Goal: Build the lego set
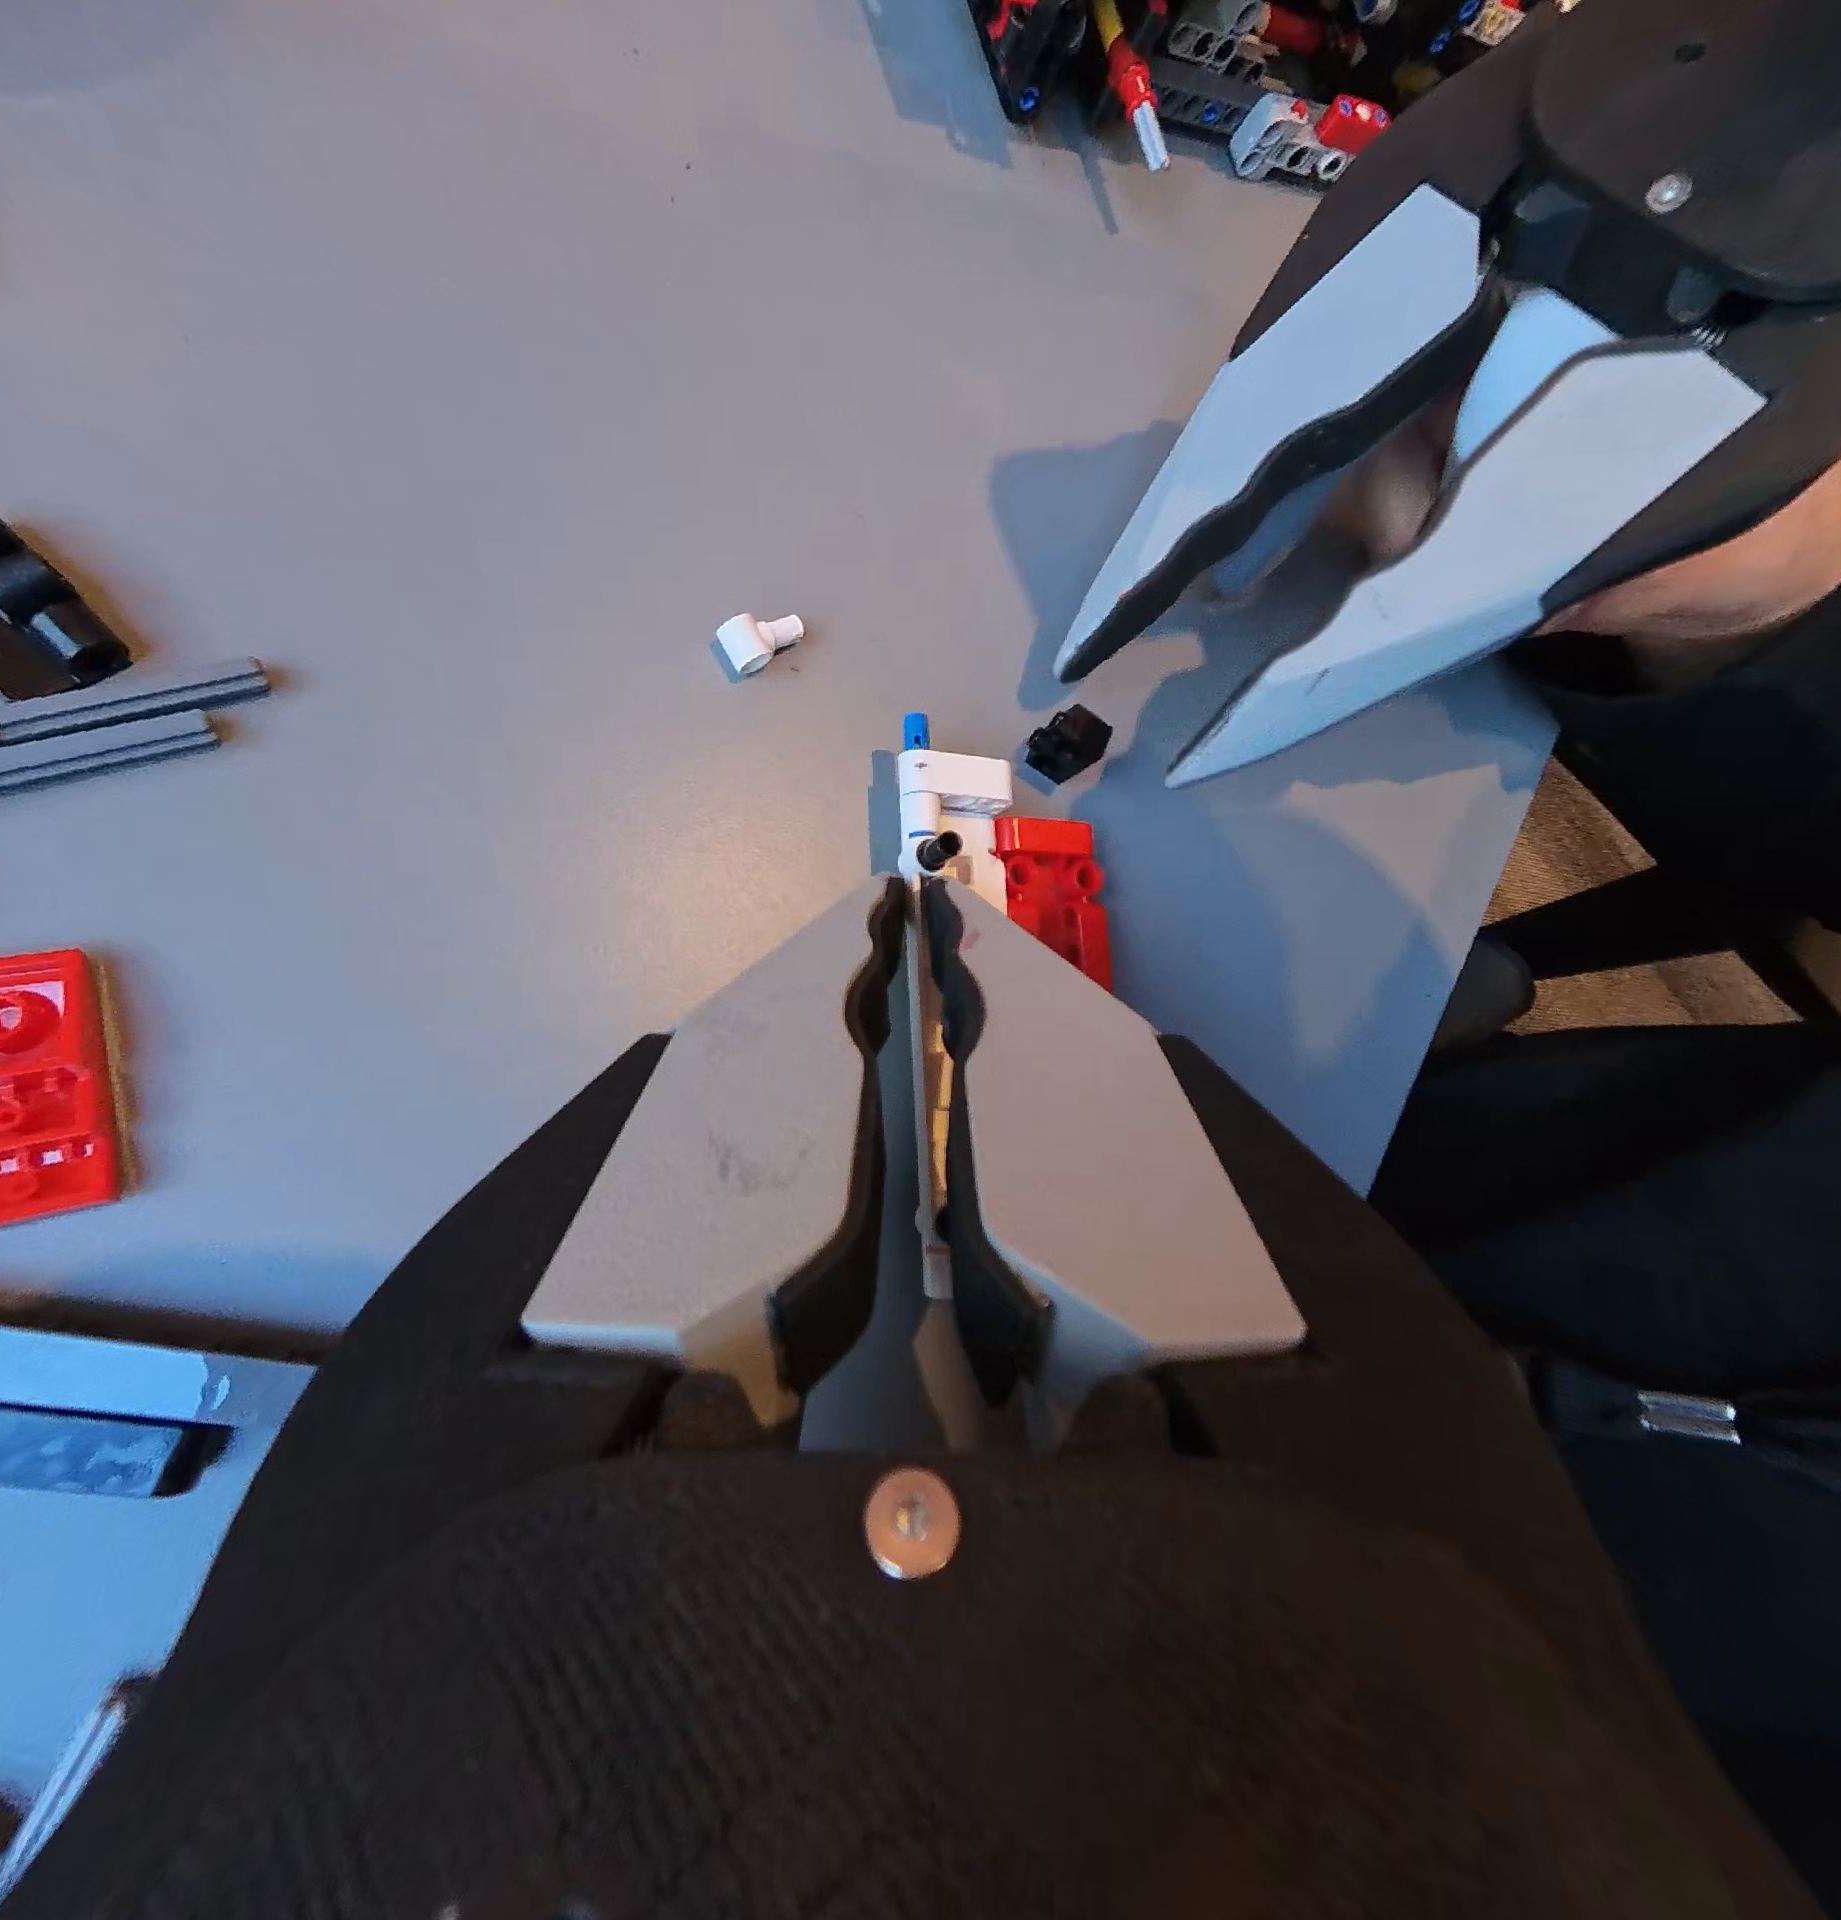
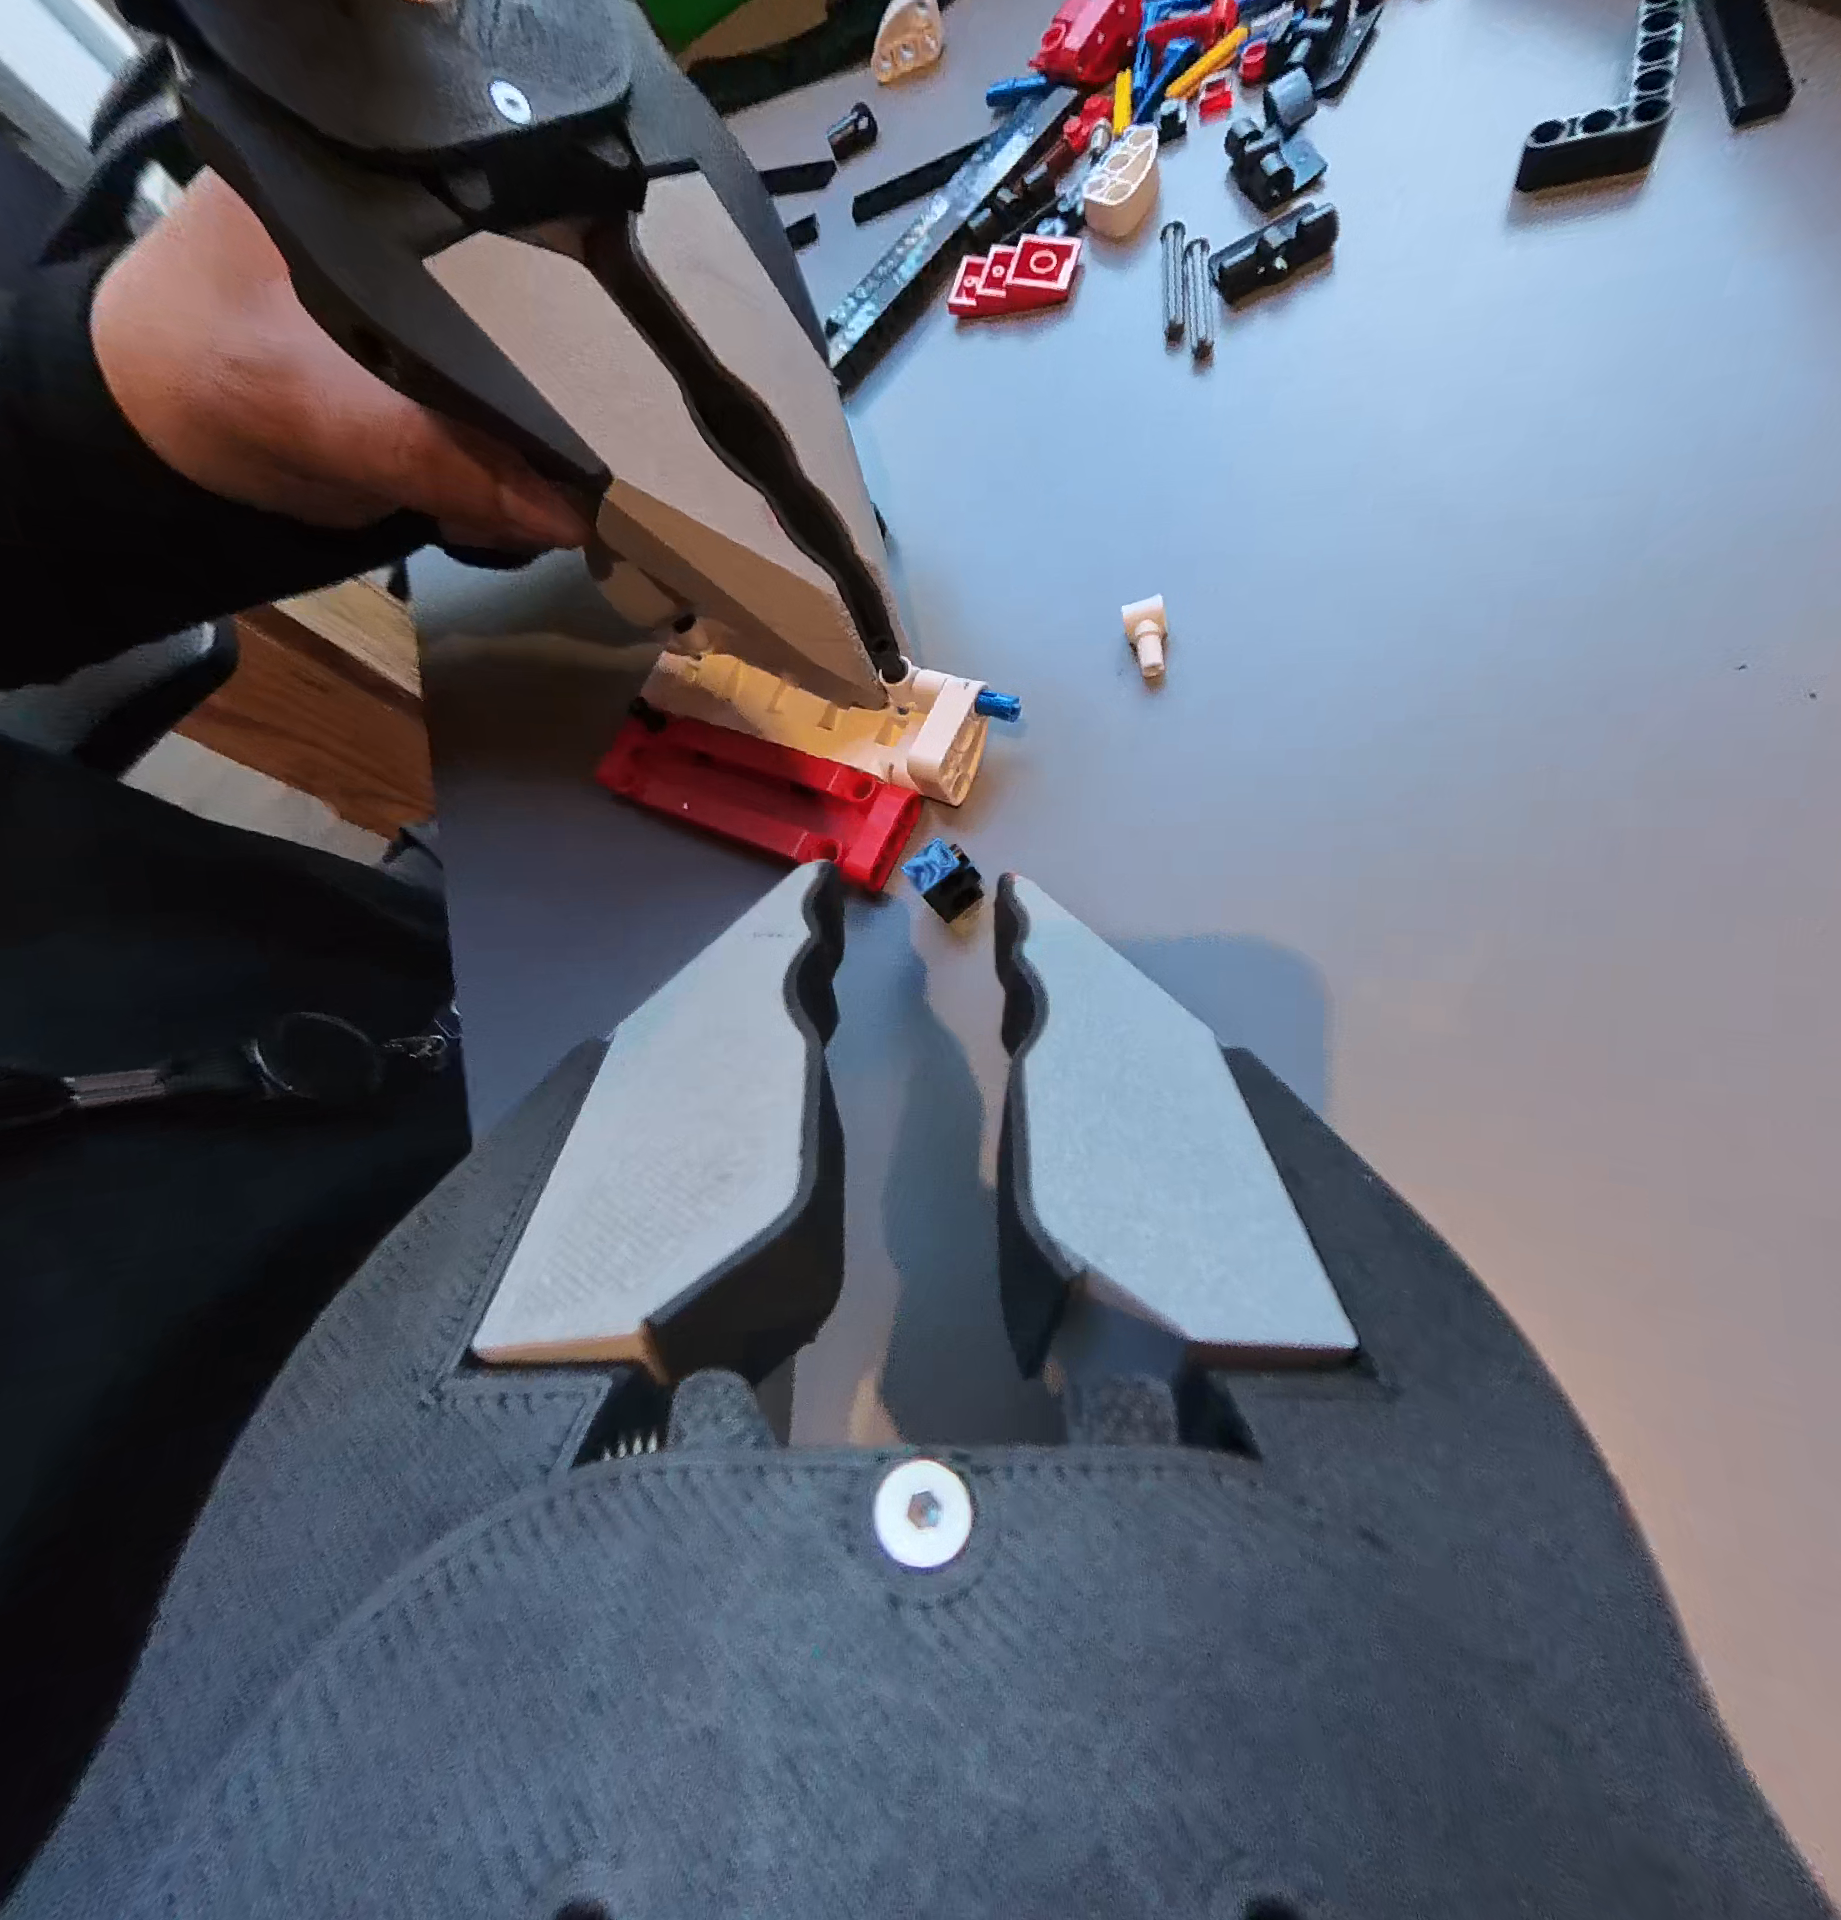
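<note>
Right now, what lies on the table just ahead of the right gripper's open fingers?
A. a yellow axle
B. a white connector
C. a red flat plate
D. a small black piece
D: the small black piece sits just beyond the right gripper, whose fingers stand apart and empty.

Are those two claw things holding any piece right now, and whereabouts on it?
The left gripper pinches the white assembly at a small black pin on top; the right gripper is open, empty.
</note>
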Available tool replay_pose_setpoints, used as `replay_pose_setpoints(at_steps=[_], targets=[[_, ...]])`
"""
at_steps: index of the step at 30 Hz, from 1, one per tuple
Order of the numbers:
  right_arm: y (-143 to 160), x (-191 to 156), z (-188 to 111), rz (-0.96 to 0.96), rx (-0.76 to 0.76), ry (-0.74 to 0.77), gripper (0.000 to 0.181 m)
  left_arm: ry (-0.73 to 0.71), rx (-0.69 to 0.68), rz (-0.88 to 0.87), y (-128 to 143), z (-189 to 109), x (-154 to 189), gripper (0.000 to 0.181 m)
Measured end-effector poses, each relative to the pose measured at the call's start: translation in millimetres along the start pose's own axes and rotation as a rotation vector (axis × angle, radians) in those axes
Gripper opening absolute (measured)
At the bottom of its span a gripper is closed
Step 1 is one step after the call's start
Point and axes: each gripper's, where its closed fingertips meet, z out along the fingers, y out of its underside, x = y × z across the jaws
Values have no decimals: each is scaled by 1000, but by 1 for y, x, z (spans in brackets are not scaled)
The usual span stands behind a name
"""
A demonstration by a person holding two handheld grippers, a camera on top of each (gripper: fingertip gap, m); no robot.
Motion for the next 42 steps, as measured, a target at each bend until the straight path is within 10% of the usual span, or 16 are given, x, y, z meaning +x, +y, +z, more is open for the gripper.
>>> replay_pose_setpoints(at_steps=[16, 31, 42], targets=[[10, -10, -2, -389, -40, 97, 4, 165, 49, 41, -4, -9, 14, 1], [-11, -9, -30, -90, 191, -8, 27, 450, 508, 273, -42, -69, 52, 1], [-1, 2, -9, -12, 89, 184, 45, 122, 100, 162, -11, -32, -1, 1]])
